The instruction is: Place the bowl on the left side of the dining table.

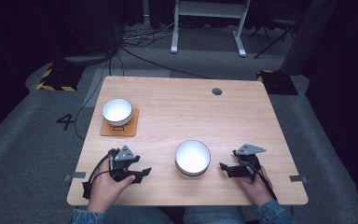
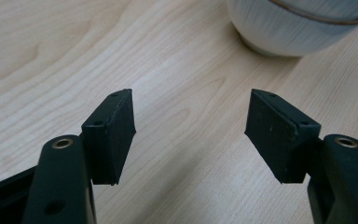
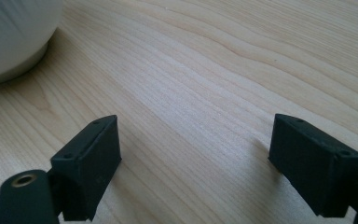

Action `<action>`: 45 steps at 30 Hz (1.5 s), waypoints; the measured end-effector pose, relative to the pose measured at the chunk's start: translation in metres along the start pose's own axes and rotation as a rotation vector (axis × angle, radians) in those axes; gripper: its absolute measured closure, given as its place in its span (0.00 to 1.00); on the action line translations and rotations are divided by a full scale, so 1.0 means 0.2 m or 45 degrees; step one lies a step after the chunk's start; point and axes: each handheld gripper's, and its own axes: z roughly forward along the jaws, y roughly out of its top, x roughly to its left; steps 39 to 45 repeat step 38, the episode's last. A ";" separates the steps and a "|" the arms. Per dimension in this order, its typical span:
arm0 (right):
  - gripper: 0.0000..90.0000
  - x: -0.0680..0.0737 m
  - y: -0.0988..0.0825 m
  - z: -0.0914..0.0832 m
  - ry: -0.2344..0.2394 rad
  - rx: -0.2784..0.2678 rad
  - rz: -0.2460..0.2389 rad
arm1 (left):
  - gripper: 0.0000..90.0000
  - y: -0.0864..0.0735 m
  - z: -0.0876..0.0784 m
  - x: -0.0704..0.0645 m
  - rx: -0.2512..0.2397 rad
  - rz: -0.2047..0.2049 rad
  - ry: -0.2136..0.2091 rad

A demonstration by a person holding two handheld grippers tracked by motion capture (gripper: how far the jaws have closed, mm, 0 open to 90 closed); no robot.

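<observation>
The white bowl (image 1: 192, 157) nearest your grippers stands upright on the bare wooden table (image 1: 177, 107), between your two tools and touching neither. Your left gripper (image 1: 145, 172) lies to one side of it with its tips pointing toward the bowl, and your right gripper (image 1: 222, 166) lies on the other side, also pointing in at it; the right one's tips are the closer of the two.

In the left gripper view, that bowl (image 2: 298, 23) sits ahead of the jaws and off to the right of the gap, its ribbed outer wall and thin brown rim line showing. The two black pads (image 2: 114, 135) stand well apart with only wood grain between them, so your left gripper is spread wide and has hold of nothing.

In the right gripper view, the bowl (image 3: 16, 37) sits ahead and to the left of the jaws, its foot resting on the table. The pads (image 3: 93, 163) are wide apart there too, low over the tabletop, with nothing between them: your right gripper is likewise empty.

Farther out, beyond your left gripper toward the far left part of the table, a second white bowl (image 1: 117, 111) sits on a brown square coaster (image 1: 129, 128). A small dark round hole (image 1: 216, 91) marks the table's far side, well beyond your right gripper. Your denim sleeves (image 1: 275, 212) show at the near edge.
</observation>
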 end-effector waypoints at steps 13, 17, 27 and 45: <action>0.18 0.00 0.00 0.00 0.000 0.000 0.001 | 0.36 -0.03 0.17 -0.04 0.124 0.051 -0.049; 0.18 0.00 0.00 0.00 0.000 -0.001 0.000 | 0.35 -0.04 0.19 -0.05 0.117 0.074 -0.038; 0.18 0.00 0.00 0.00 0.000 -0.001 0.000 | 0.18 -0.06 0.24 -0.07 0.075 0.178 0.018; 0.18 0.00 0.00 0.00 -0.002 0.004 0.008 | 0.15 -0.05 0.25 -0.08 0.079 0.179 0.044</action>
